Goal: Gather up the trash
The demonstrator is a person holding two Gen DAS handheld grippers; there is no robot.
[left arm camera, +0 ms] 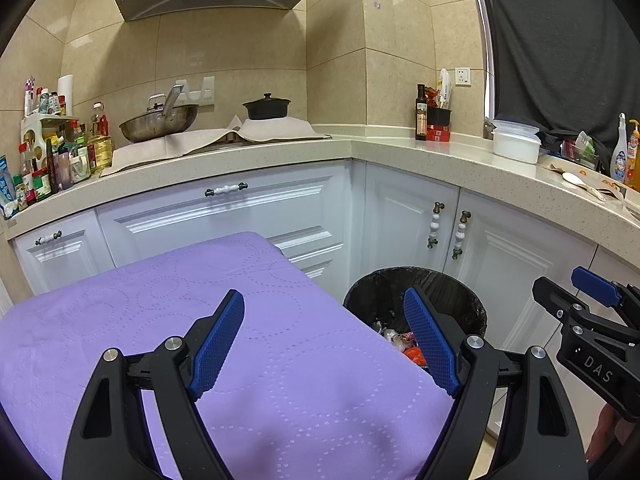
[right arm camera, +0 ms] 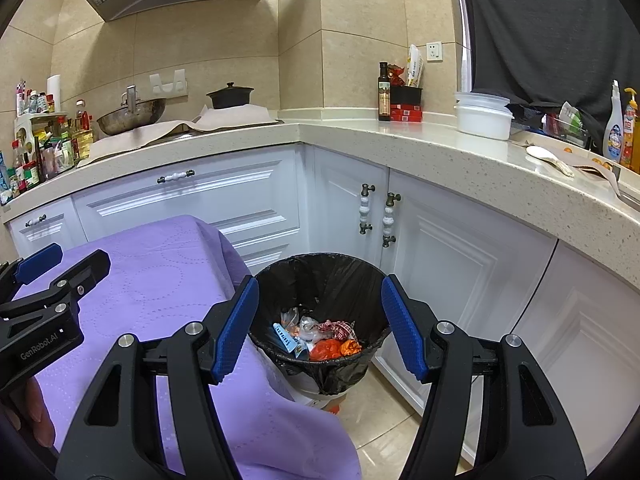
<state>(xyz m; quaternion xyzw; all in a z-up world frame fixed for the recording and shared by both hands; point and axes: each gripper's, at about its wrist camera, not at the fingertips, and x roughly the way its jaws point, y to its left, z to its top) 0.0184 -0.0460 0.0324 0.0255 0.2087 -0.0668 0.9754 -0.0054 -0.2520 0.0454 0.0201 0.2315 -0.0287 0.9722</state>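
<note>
Both grippers gape wide and hold nothing: the left gripper (left arm camera: 324,340) over the purple cloth (left arm camera: 200,320), the right gripper (right arm camera: 320,326) above the black-lined bin (right arm camera: 320,280) on the floor beside it, where crumpled orange, red-checked and clear trash (right arm camera: 324,338) lies heaped at the bottom.

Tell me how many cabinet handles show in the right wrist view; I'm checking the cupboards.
4. One handle on the far-left drawer, one on the drawer under the stove, and two upright handles side by side on the corner doors above the bin.

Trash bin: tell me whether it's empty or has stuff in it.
Partly filled. The bin holds wrappers heaped at the bottom of its black liner, well below the rim.
</note>
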